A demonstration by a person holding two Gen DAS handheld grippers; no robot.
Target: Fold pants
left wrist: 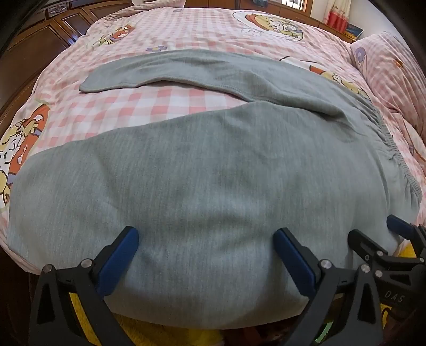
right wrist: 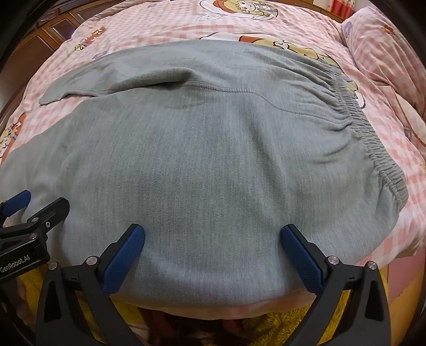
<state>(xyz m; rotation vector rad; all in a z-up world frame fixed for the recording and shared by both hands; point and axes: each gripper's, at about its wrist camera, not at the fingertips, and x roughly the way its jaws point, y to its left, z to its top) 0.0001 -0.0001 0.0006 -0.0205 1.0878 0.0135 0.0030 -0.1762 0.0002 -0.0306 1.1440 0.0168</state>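
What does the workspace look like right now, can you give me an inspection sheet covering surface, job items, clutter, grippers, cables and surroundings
Surface: bed with a pink checked cartoon-print cover, rumpled toward the far right.
Job's things: grey pants lie spread flat, not yet folded; the two legs point left and are splayed apart, far leg separate from the near one; elastic waistband at the right.
Clutter: pink checked pillow at the far right; nothing else on the cover.
Grippers: left gripper and right gripper both open, jaws wide, at the near edge of the pants, side by side.
Cables: nothing seen.
Surroundings: dark wooden panelling at the left; window with curtain beyond the bed.
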